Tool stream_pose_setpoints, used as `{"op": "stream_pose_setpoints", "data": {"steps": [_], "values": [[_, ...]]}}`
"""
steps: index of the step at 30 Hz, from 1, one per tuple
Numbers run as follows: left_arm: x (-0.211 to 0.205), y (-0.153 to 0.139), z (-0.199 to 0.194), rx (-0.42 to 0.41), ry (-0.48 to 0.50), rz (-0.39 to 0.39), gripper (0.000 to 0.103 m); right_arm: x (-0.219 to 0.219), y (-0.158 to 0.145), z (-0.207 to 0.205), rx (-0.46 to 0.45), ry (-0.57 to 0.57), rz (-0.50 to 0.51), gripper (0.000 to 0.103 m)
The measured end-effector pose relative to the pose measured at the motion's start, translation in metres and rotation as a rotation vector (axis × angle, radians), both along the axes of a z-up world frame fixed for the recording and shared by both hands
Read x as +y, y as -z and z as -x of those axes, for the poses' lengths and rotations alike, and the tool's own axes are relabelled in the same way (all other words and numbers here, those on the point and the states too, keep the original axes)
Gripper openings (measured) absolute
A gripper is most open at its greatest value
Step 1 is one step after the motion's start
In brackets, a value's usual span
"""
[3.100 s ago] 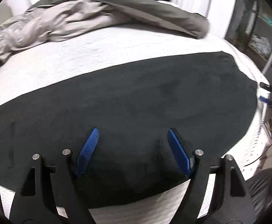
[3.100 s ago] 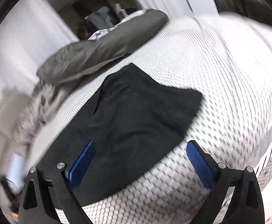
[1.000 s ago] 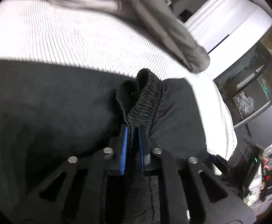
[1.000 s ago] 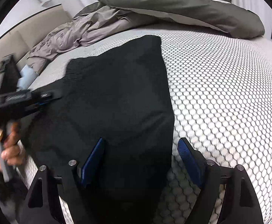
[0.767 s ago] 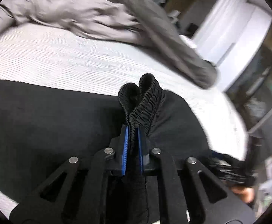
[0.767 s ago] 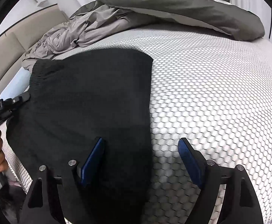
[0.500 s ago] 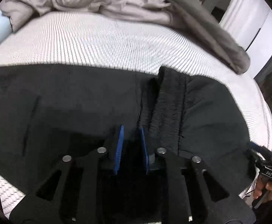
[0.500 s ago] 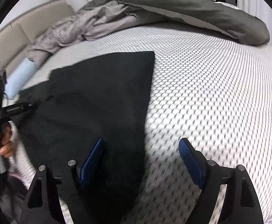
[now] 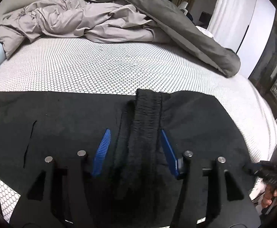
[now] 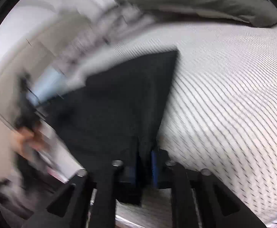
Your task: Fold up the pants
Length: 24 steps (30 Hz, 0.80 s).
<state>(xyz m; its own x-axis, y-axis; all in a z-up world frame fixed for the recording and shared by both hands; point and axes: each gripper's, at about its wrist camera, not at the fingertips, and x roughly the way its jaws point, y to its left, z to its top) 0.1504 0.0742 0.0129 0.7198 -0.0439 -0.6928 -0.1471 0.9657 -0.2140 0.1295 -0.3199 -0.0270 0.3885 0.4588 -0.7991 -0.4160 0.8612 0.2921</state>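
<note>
Pants lie flat on the mattress, waistband folded over. Left gripper has just spread, straddling the waistband untouched; right gripper has just closed, pinching the hem. Carry that hem across level and taut.

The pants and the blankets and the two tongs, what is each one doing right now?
Black pants: lying flat on the bed, waistband folded over onto the legs.
Left tongs: just opened, astride the waistband, not squeezing it.
Right tongs: just closed, pinching a pants edge.
Beige sheet: crumpled.
Grey duvet: bunched, pushed back.
Mattress: uncovered.
</note>
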Motion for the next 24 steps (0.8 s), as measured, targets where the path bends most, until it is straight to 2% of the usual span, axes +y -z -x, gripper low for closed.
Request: {"op": "stream_pose_setpoints", "data": {"steps": [1,3,5,6,8,10,12,13,14,15,19,20,22,24], "values": [[0.001,0.001,0.001,0.000,0.004,-0.008,0.052,-0.002,0.008,0.001,0.024,-0.013,0.019,0.021],[-0.005,-0.001,0.002,-0.011,0.026,-0.026,0.052,-0.009,-0.005,0.004,-0.004,0.000,-0.041,0.030],[-0.014,-0.003,0.004,-0.040,0.068,-0.031,0.055,-0.015,-0.020,0.008,-0.081,0.032,-0.079,0.051],[-0.020,-0.004,0.006,-0.048,0.090,-0.030,0.061,-0.016,-0.026,0.008,-0.112,0.050,-0.110,0.051],[-0.045,-0.003,0.004,-0.059,0.186,-0.030,0.069,-0.009,-0.026,-0.005,-0.092,0.073,-0.160,0.051],[-0.068,0.005,-0.001,-0.031,0.274,-0.050,0.071,0.013,-0.017,-0.025,-0.052,0.080,-0.131,0.051],[-0.096,0.024,-0.010,0.055,0.384,-0.118,0.071,0.027,-0.001,-0.040,0.002,0.076,-0.085,0.045],[-0.102,0.031,-0.011,0.080,0.401,-0.160,0.071,0.032,0.006,-0.046,0.030,0.063,-0.061,0.036],[-0.108,0.039,-0.010,0.097,0.405,-0.245,0.072,0.034,0.011,-0.047,0.038,0.049,-0.043,0.035],[-0.108,0.044,-0.008,0.096,0.406,-0.278,0.077,0.032,0.010,-0.045,0.031,0.038,-0.038,0.034],[-0.091,0.039,0.000,0.074,0.398,-0.189,0.077,0.017,0.001,-0.016,-0.002,-0.048,0.023,0.035],[-0.089,0.036,0.002,0.071,0.387,-0.178,0.077,0.012,0.000,-0.011,-0.001,-0.065,0.020,0.041],[-0.095,0.029,0.005,0.054,0.377,-0.147,0.077,0.002,-0.006,-0.006,-0.010,-0.052,-0.005,0.044],[-0.116,0.017,0.009,-0.005,0.428,-0.110,0.077,-0.008,-0.014,-0.006,-0.037,-0.019,-0.047,0.044]]}}
